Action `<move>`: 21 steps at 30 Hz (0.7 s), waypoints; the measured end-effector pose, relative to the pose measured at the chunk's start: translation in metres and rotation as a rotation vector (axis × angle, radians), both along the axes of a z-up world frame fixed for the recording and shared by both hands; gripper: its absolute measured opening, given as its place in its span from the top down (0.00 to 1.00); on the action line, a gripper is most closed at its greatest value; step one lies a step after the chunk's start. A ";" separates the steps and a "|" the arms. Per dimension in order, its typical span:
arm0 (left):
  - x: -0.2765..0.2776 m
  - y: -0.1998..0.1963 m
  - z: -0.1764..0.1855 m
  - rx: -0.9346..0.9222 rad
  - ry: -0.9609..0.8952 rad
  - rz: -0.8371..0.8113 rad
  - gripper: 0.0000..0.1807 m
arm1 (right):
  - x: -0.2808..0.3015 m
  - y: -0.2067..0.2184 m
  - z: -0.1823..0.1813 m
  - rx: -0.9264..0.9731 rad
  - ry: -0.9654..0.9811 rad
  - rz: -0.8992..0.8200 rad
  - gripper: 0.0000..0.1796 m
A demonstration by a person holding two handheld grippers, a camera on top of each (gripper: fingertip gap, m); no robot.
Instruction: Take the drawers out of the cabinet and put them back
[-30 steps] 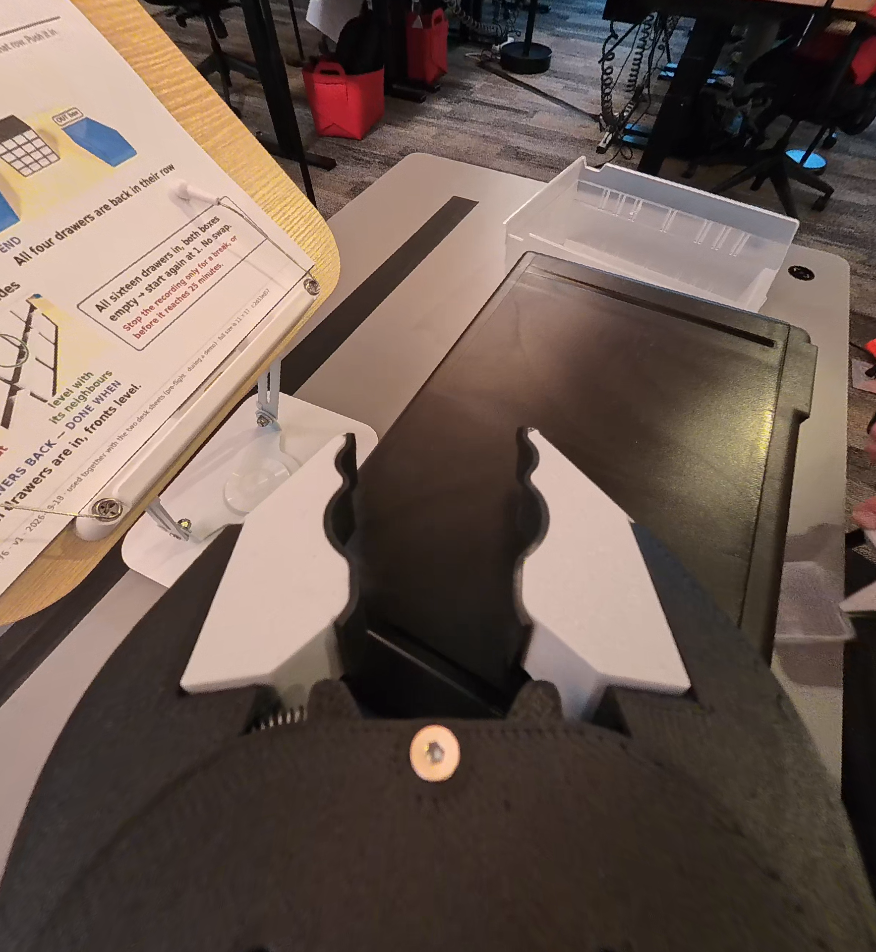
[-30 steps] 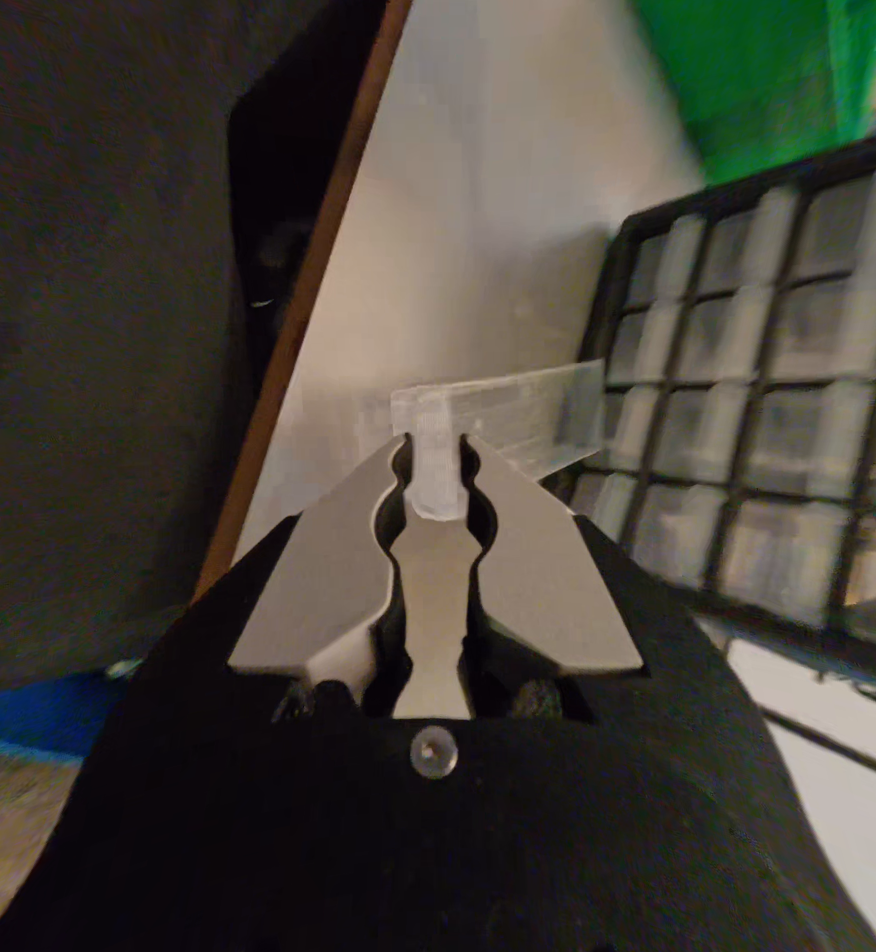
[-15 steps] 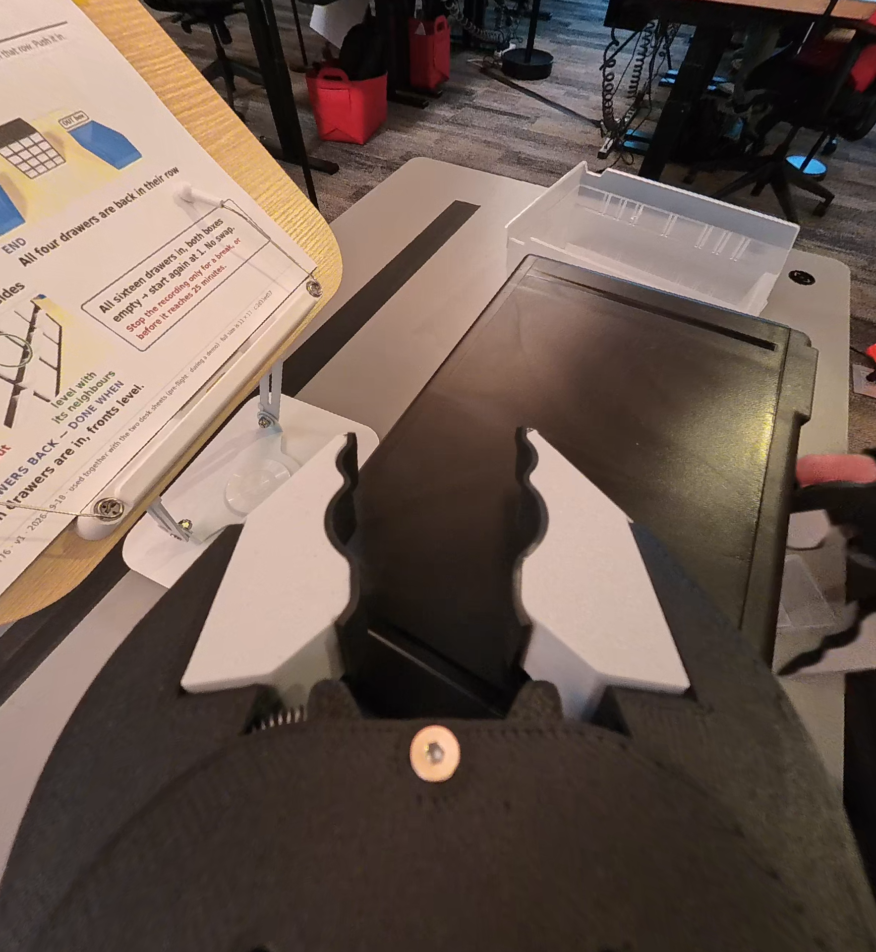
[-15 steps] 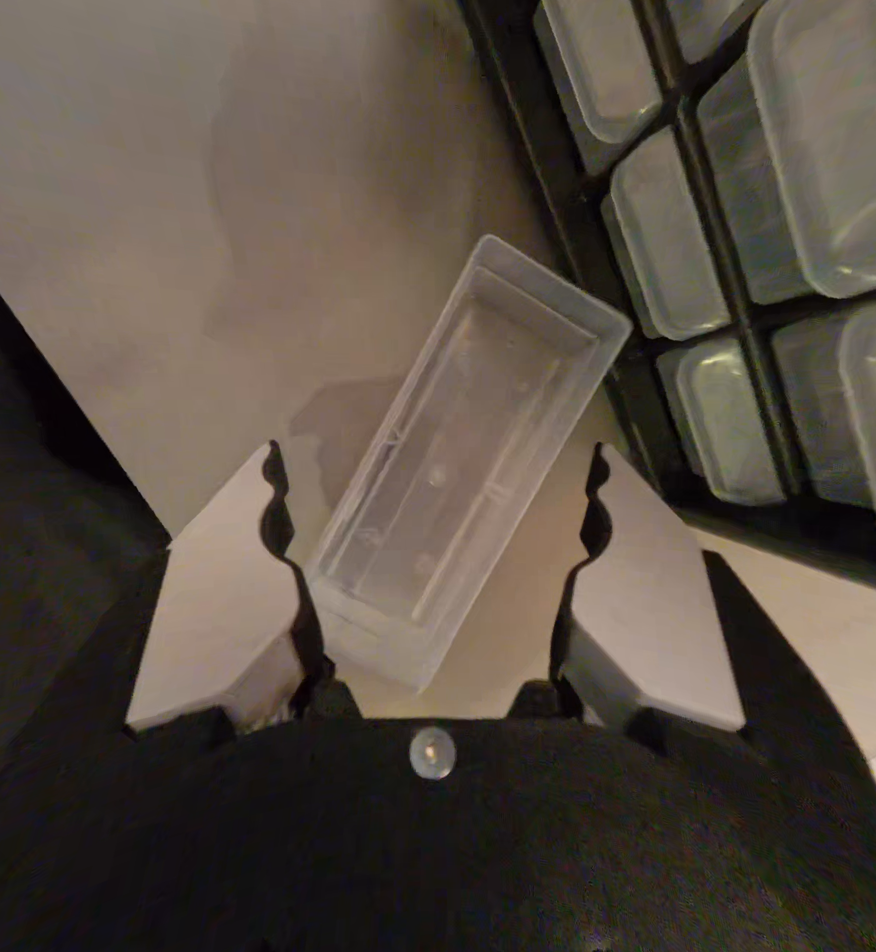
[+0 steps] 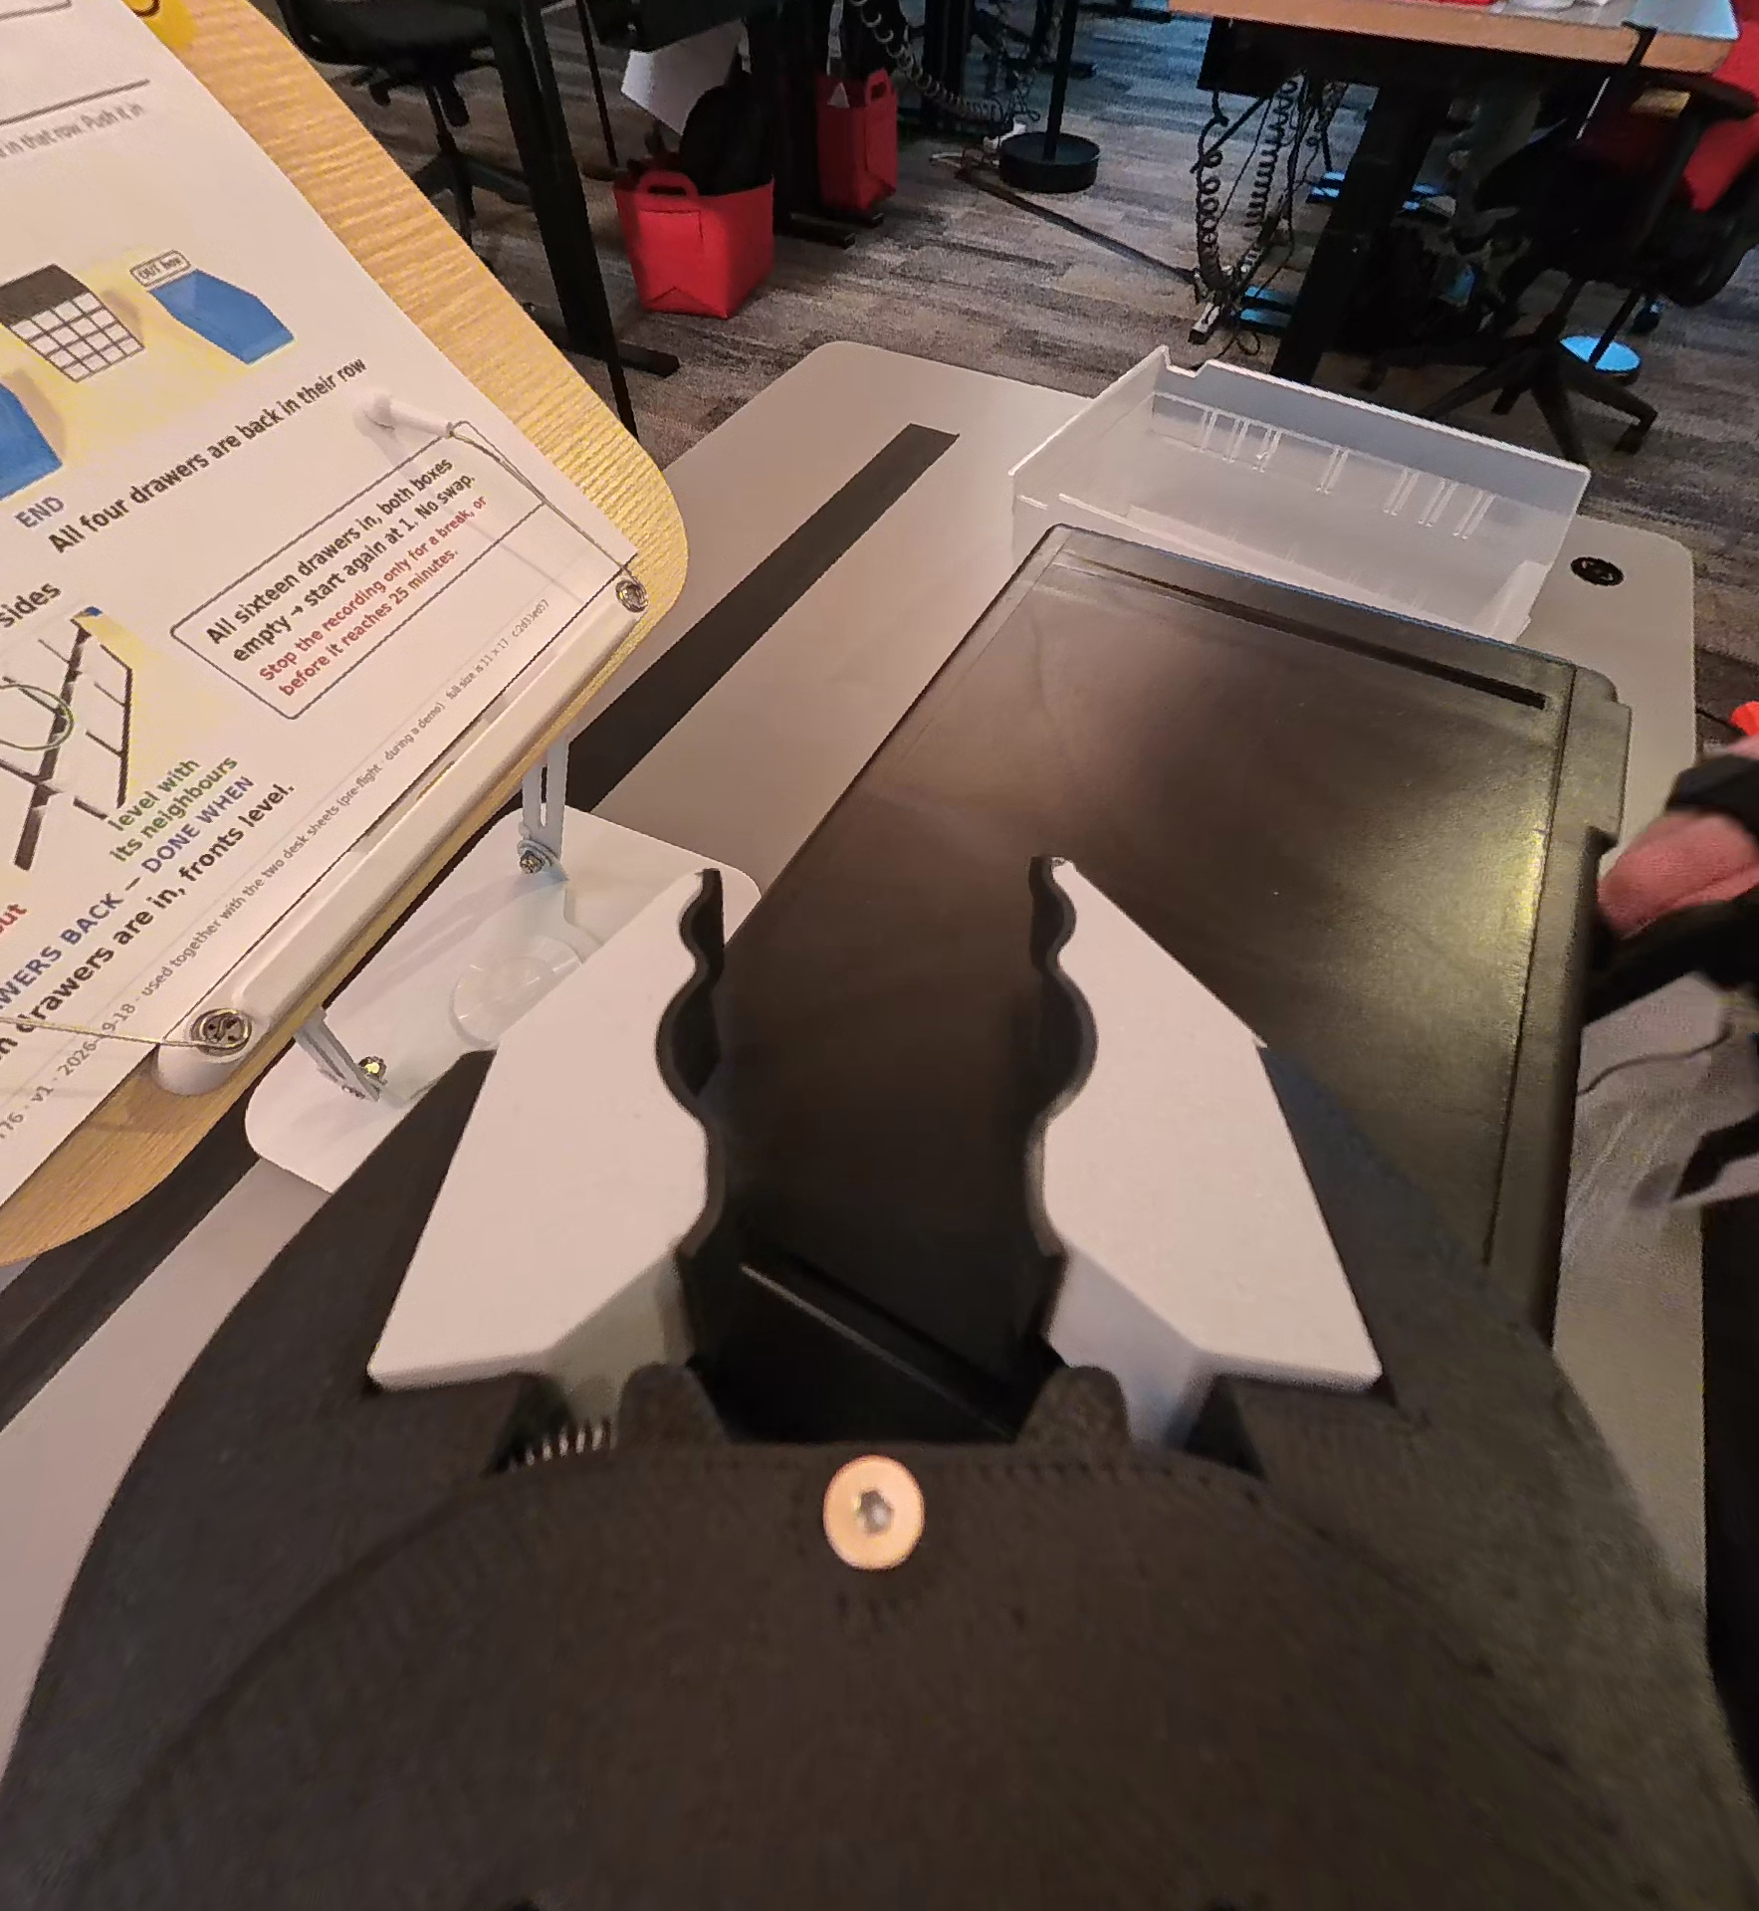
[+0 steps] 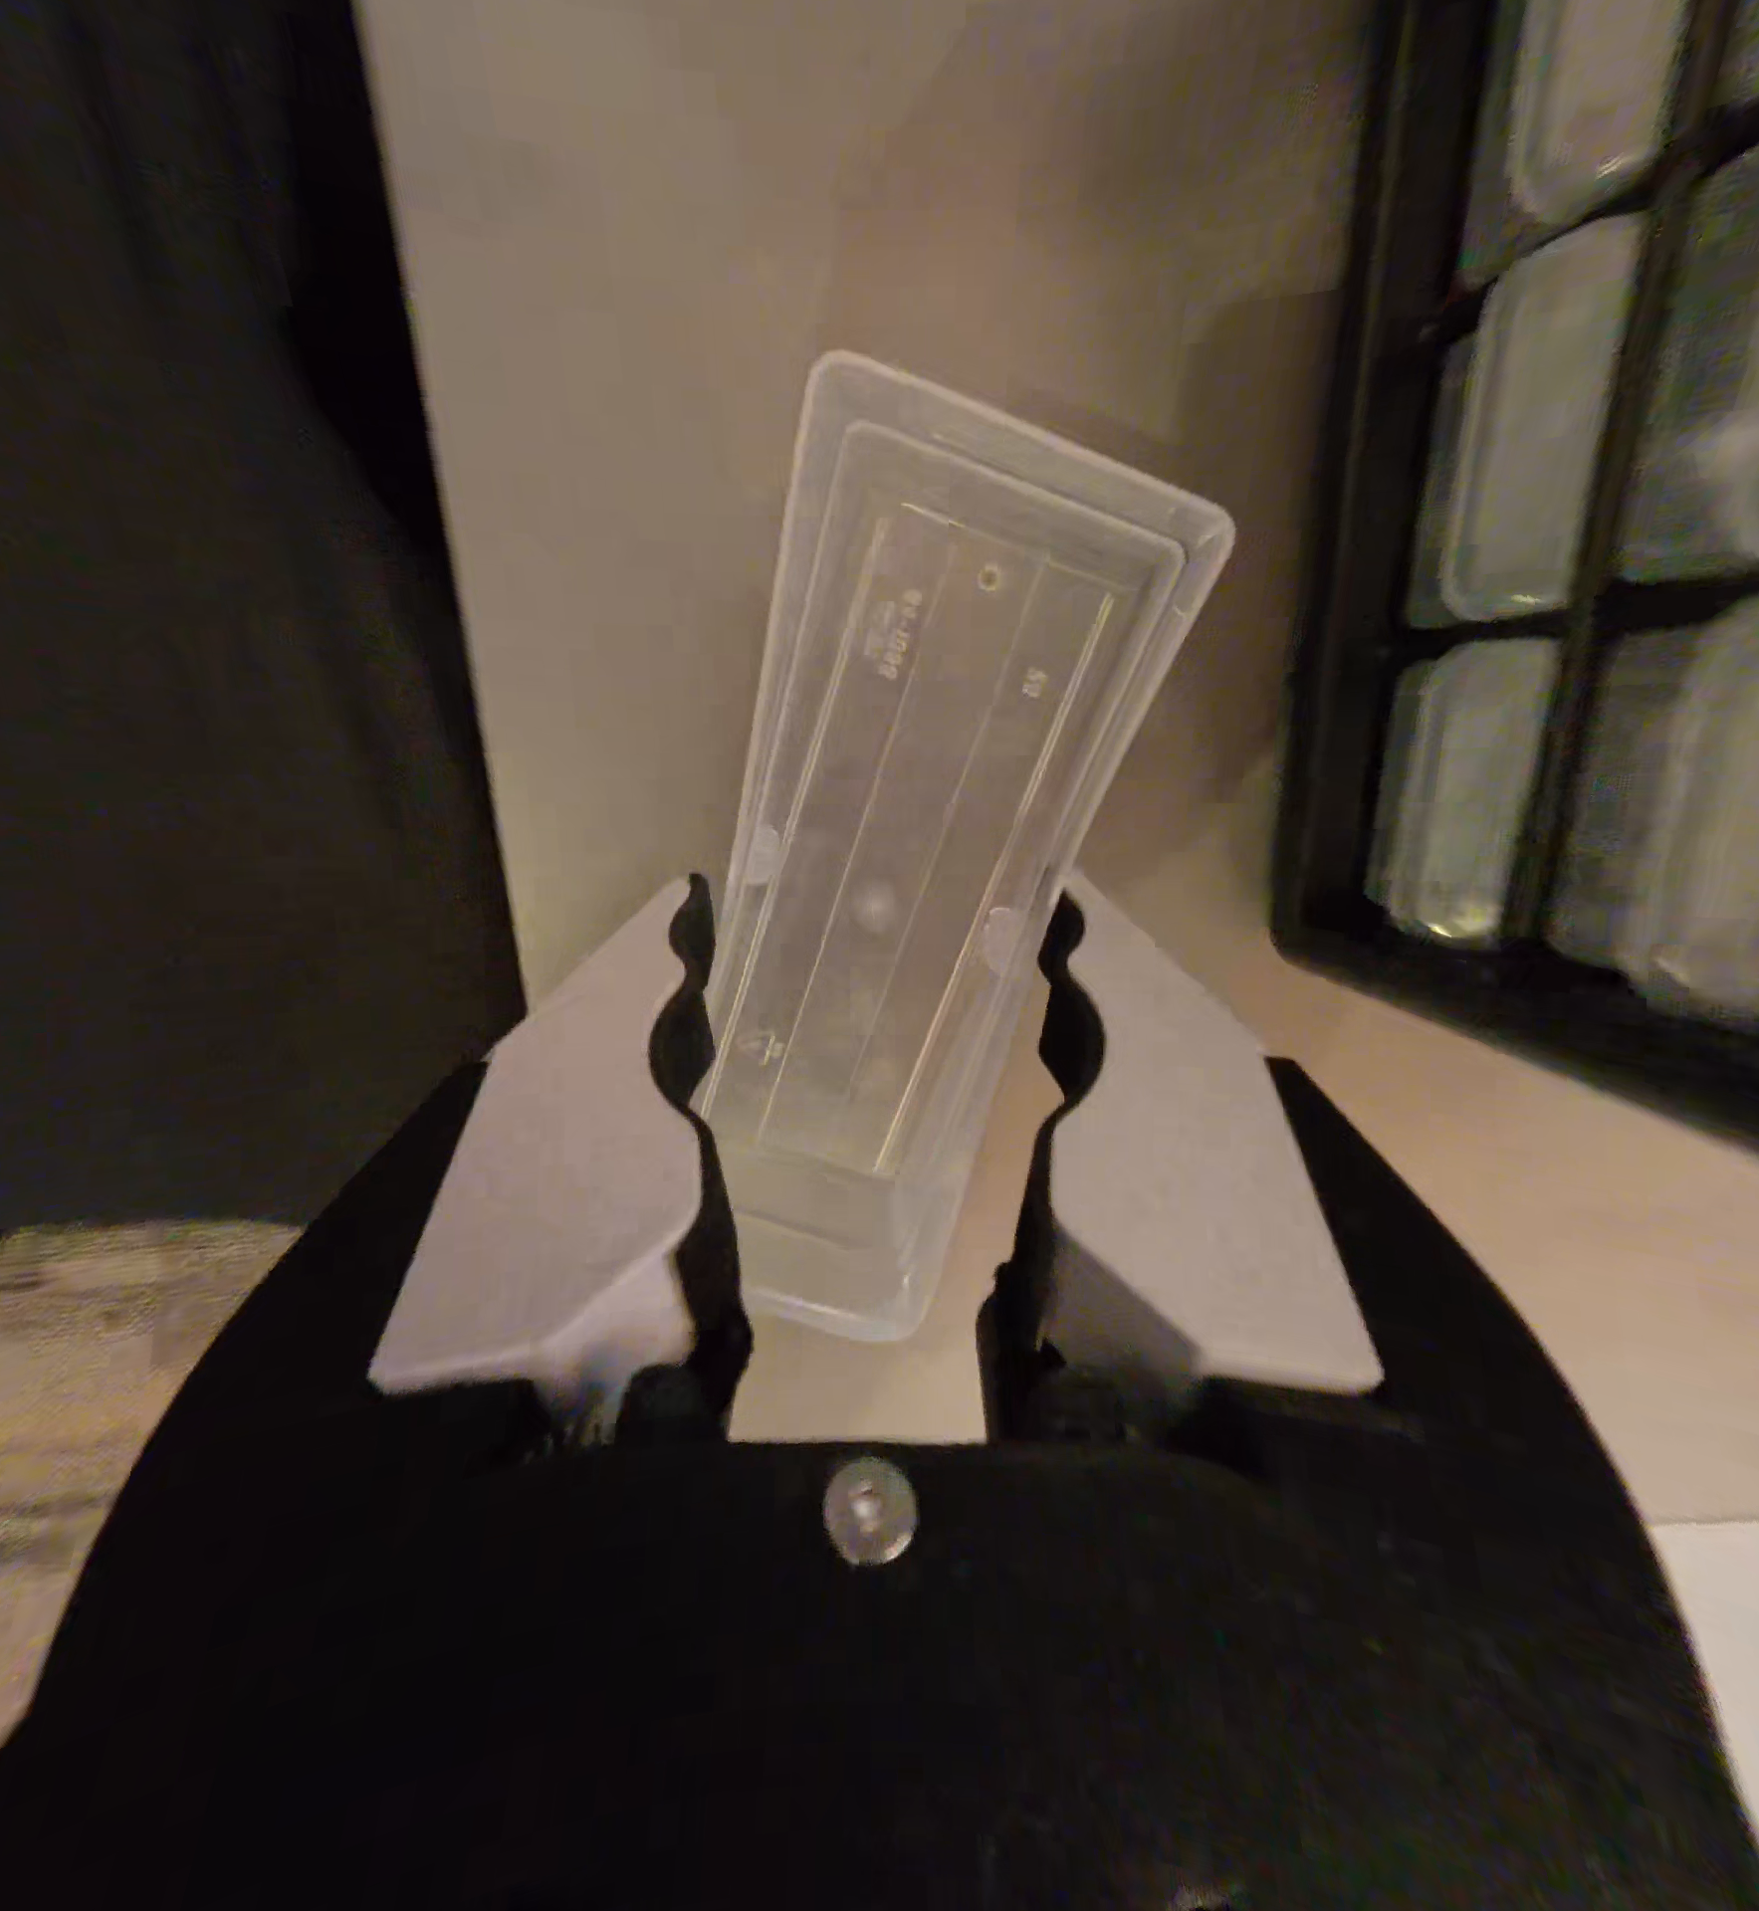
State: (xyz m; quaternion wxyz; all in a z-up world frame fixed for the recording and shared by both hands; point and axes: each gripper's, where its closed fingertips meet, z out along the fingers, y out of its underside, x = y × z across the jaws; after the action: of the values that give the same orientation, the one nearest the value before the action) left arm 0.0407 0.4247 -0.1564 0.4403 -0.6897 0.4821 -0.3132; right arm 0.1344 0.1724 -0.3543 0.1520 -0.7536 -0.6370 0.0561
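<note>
The black cabinet (image 5: 1216, 827) stands on the grey table, seen from above in the left wrist view. Its front grid of clear drawers (image 6: 1578, 620) shows at the right of the right wrist view. My left gripper (image 5: 875, 879) is part open and empty over the near end of the cabinet top. My right gripper (image 6: 870, 910) is shut on the long sides of one clear drawer (image 6: 958, 672), which points away from me in front of the cabinet, open side towards the camera. The right gripper and the hand holding it also show in the left wrist view (image 5: 1744, 1034), beside the cabinet's right edge.
A large clear bin (image 5: 1289, 496) sits behind the cabinet. A wooden board with an instruction sheet (image 5: 182, 620) stands on a white stand (image 5: 503, 962) at the left. Office chairs, red bags and desk legs lie beyond the table. A dark surface (image 6: 151, 620) fills the left of the right wrist view.
The right gripper let go of the drawer's front tab, opened wide over the drawer on the table, then closed on its long sides. The left gripper has not moved.
</note>
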 end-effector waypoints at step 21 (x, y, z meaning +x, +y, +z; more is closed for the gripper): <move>0.001 -0.001 0.002 0.013 -0.027 -0.031 0.71 | 0.382 0.183 0.025 0.143 -0.556 -0.169 0.66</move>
State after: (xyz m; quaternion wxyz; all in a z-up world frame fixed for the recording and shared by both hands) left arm 0.0414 0.4236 -0.1541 0.4463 -0.6750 0.4887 -0.3261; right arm 0.5159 0.3551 -0.3291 0.0286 -0.7777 -0.5916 -0.2105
